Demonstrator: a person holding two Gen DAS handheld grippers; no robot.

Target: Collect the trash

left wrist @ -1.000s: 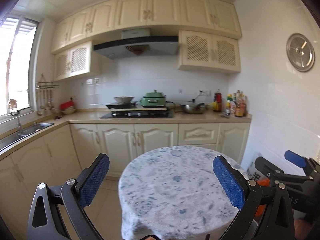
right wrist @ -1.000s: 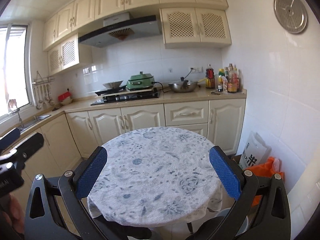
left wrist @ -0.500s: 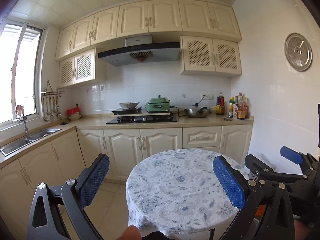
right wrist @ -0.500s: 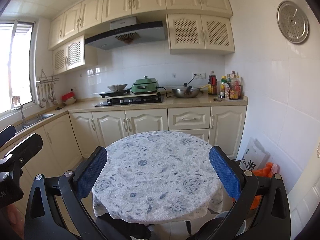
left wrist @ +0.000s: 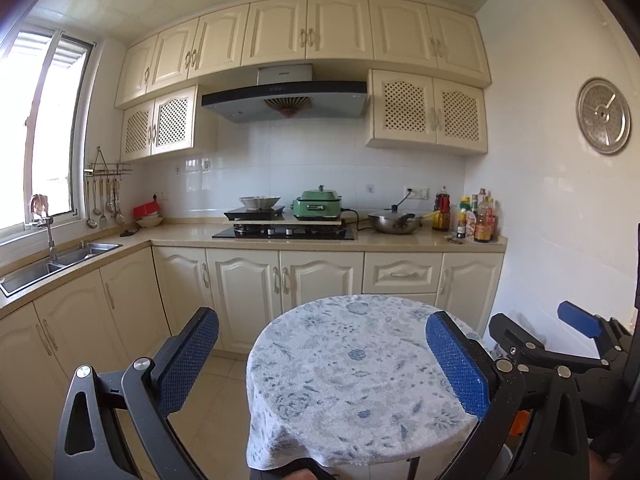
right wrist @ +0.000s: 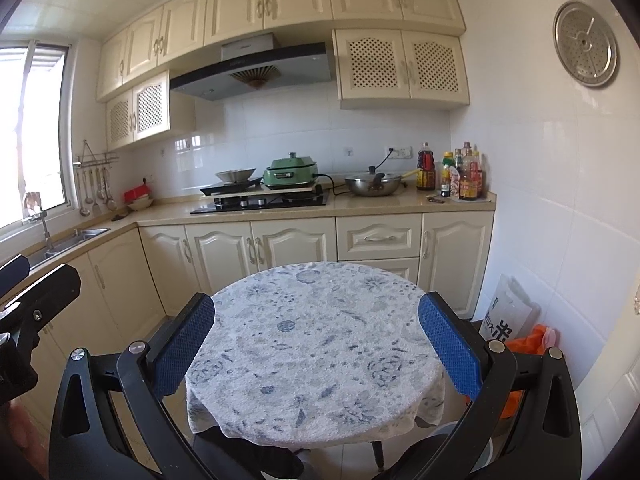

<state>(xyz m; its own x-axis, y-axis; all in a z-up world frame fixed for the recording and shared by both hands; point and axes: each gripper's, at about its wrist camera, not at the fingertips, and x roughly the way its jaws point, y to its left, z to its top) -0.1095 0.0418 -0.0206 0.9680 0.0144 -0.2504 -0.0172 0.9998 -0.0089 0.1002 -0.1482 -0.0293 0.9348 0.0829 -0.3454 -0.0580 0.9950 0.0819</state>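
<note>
A small round table with a blue-flowered white cloth point(left wrist: 352, 376) stands in front of me; it also shows in the right wrist view point(right wrist: 316, 344). I see no trash on it. My left gripper point(left wrist: 320, 356) is open and empty, held above the table's near side. My right gripper point(right wrist: 316, 344) is open and empty, also over the near side. The right gripper shows at the right edge of the left wrist view point(left wrist: 560, 336); the left gripper shows at the left edge of the right wrist view point(right wrist: 36, 292).
Cream base cabinets point(right wrist: 260, 248) and a counter with a hob point(right wrist: 260, 200), green cooker point(right wrist: 290, 172), pan point(right wrist: 374, 184) and bottles point(right wrist: 460, 176) run behind the table. A sink point(left wrist: 60, 260) is at left. A white bag point(right wrist: 508, 316) and orange bag point(right wrist: 528, 344) lie by the right wall.
Both cameras have tilted up and drawn back a little: the table sits lower and smaller in view, and more upper cabinet and ceiling shows. Both grippers stay open.
</note>
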